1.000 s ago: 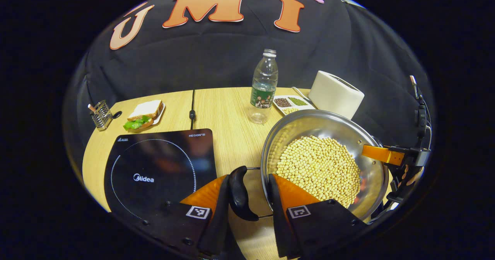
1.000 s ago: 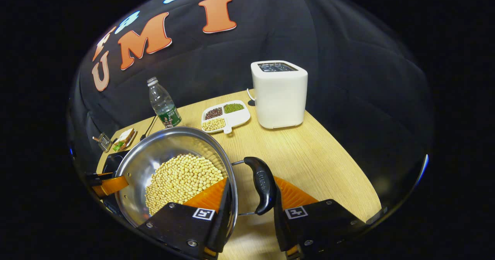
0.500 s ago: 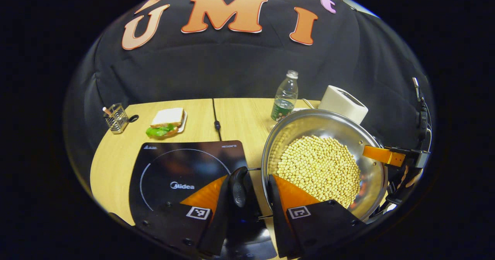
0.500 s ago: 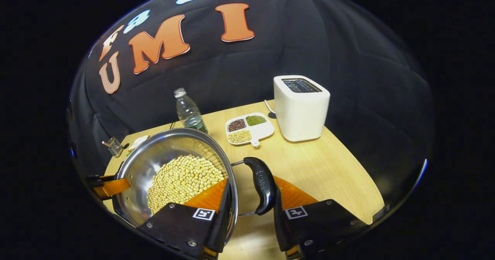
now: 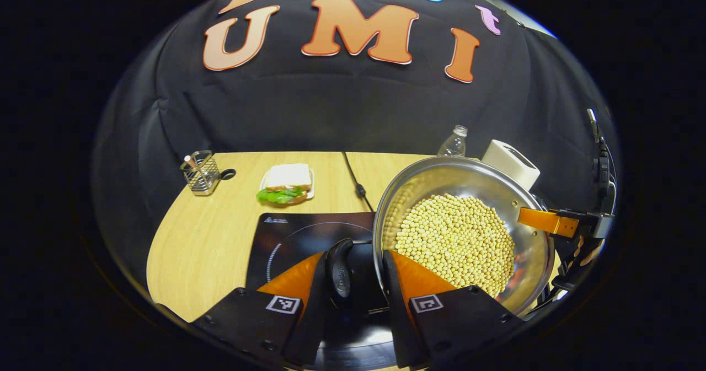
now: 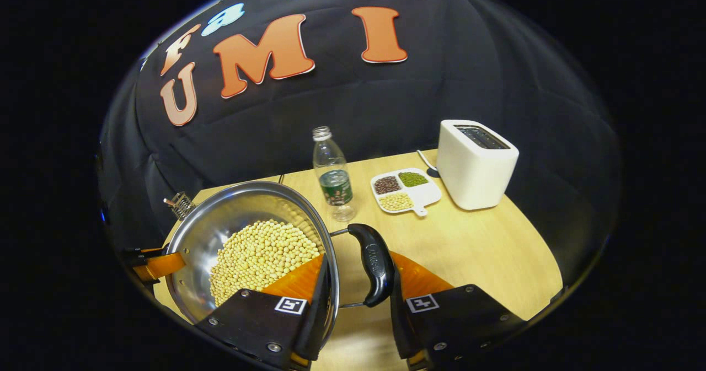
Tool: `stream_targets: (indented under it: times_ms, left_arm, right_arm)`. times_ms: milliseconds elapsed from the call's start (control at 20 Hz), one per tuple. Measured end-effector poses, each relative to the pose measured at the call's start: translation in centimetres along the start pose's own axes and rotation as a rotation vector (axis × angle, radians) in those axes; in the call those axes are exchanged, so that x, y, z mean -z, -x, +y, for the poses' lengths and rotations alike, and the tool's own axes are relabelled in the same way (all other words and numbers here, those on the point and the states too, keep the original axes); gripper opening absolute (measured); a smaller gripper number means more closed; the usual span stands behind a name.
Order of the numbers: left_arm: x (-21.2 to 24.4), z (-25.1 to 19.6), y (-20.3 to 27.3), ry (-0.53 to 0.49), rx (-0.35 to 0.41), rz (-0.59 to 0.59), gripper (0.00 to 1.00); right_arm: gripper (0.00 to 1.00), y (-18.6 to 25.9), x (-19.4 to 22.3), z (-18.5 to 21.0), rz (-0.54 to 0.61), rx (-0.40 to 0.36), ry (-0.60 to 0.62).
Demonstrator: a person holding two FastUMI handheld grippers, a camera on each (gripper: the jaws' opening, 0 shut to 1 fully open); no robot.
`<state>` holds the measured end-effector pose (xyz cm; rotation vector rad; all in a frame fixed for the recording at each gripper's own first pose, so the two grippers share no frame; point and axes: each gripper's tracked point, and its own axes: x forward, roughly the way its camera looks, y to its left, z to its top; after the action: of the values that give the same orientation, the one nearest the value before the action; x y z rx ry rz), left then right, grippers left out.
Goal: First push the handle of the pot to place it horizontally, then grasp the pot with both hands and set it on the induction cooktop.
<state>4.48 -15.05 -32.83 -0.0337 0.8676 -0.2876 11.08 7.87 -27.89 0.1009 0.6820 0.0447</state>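
Note:
A steel pot full of pale soybeans hangs between both grippers, level. In the left gripper view my left gripper is shut on the pot's black side handle, with one finger inside the rim. The black induction cooktop lies right below that handle. My right gripper is shut on the opposite black handle of the pot, one finger inside the rim. Each view shows the other gripper at the pot's far rim.
On the wooden table stand a water bottle, a divided dish of beans and a white toaster to the right. A sandwich on a plate, a wire holder and a cable lie behind the cooktop.
Both grippers have carried the pot leftward across the table. The cooktop now lies under the left handle, and the bottle and toaster have dropped away to the right.

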Motion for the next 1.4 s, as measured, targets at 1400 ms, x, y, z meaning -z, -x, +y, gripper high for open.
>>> stream_targets:
  times_ms: [1400]
  left_arm:
    - [4.2, 15.2, 0.0, 0.109, -0.103, 0.077, 0.63]
  right_arm:
    - [0.53, -4.1, 6.0, 13.7, 0.129, -0.09, 0.039]
